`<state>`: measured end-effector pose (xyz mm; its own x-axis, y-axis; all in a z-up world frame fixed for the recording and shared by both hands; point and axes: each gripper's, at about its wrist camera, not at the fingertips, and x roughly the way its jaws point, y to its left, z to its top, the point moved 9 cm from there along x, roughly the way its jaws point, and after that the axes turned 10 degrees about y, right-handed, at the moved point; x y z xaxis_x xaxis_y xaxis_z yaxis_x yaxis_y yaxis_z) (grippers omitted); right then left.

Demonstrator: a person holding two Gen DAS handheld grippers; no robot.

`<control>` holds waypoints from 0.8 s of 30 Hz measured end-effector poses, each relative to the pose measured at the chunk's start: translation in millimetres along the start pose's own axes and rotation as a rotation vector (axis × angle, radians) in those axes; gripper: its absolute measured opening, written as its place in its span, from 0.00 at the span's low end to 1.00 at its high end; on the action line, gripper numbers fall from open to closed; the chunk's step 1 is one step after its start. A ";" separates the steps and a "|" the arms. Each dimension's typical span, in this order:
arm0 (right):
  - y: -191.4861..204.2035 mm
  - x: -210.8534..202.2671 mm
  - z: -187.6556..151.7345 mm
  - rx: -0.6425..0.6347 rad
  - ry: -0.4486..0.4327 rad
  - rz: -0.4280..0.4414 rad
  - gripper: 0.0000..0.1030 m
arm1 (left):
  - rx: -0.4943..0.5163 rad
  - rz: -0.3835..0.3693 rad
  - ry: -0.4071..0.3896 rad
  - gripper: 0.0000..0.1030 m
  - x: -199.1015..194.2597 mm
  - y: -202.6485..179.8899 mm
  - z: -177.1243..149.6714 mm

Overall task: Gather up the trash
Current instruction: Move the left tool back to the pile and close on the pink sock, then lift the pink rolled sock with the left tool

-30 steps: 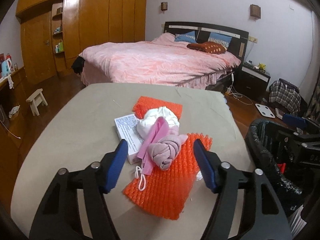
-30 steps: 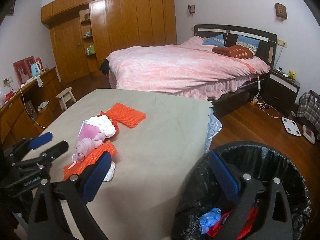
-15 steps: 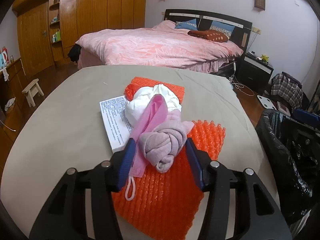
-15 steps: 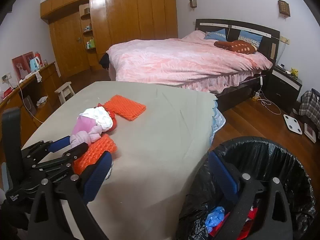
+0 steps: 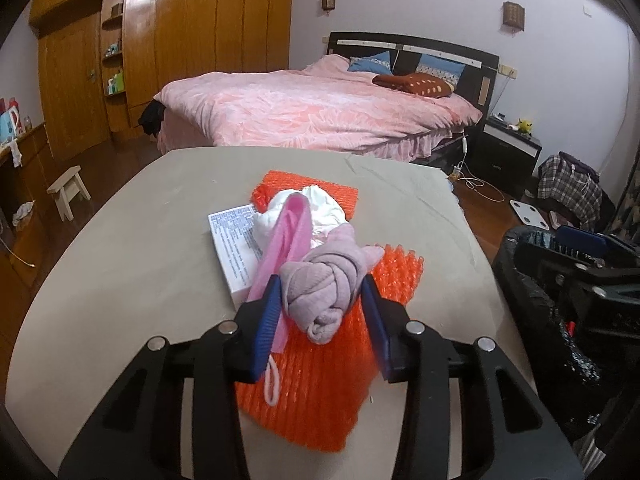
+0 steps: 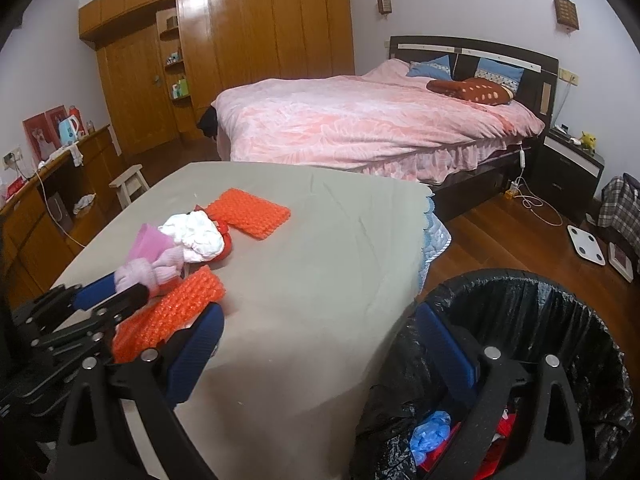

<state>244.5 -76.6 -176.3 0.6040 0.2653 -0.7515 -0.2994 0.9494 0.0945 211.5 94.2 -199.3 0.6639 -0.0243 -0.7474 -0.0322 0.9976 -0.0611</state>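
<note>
A pile of trash lies on the grey table (image 5: 132, 264): a knotted mauve cloth (image 5: 324, 288), a pink face mask (image 5: 288, 236), a white crumpled wad (image 5: 316, 208), a white printed box (image 5: 236, 248) and two orange mesh sheets (image 5: 316, 392) (image 5: 308, 184). My left gripper (image 5: 322, 312) is shut on the mauve cloth, which also shows in the right wrist view (image 6: 140, 272). My right gripper (image 6: 320, 348) is open and empty, one finger over the table edge, the other over the black-lined trash bin (image 6: 560, 320).
The bin holds blue and red scraps (image 6: 432, 436) and stands at the table's right edge (image 5: 532, 264). A pink bed (image 5: 320, 112) lies beyond the table. A wooden stool (image 5: 68, 192), wardrobe (image 5: 160, 48) and floor scale (image 6: 588, 244) stand around.
My left gripper moved forward over the pile and closed its fingers on the mauve cloth. My right gripper stayed open by the bin with little movement.
</note>
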 end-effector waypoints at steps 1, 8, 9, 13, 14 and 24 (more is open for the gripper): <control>0.3 -0.6 0.6 0.000 -0.001 0.002 0.92 | -0.003 0.001 -0.004 0.38 -2.0 1.5 0.0; 11.4 -0.2 3.0 -0.017 -0.002 0.016 0.92 | -0.004 -0.039 0.001 0.39 -8.6 9.1 -1.8; 12.2 -0.1 2.9 -0.017 -0.002 0.016 0.92 | -0.001 -0.035 0.011 0.39 -6.2 10.4 -4.3; 13.5 1.9 0.9 -0.020 0.007 0.017 0.92 | -0.016 -0.018 0.042 0.39 3.9 18.7 -13.5; 14.4 2.3 0.2 -0.021 0.009 0.016 0.92 | -0.019 -0.015 0.045 0.39 4.9 20.5 -15.5; 15.3 4.8 0.4 -0.029 0.015 0.013 0.92 | 0.001 0.015 0.026 0.53 -0.1 19.2 -16.5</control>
<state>243.1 -60.7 -178.2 0.5886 0.2746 -0.7604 -0.3289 0.9405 0.0850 198.4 112.3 -211.3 0.6440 -0.0112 -0.7649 -0.0413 0.9979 -0.0494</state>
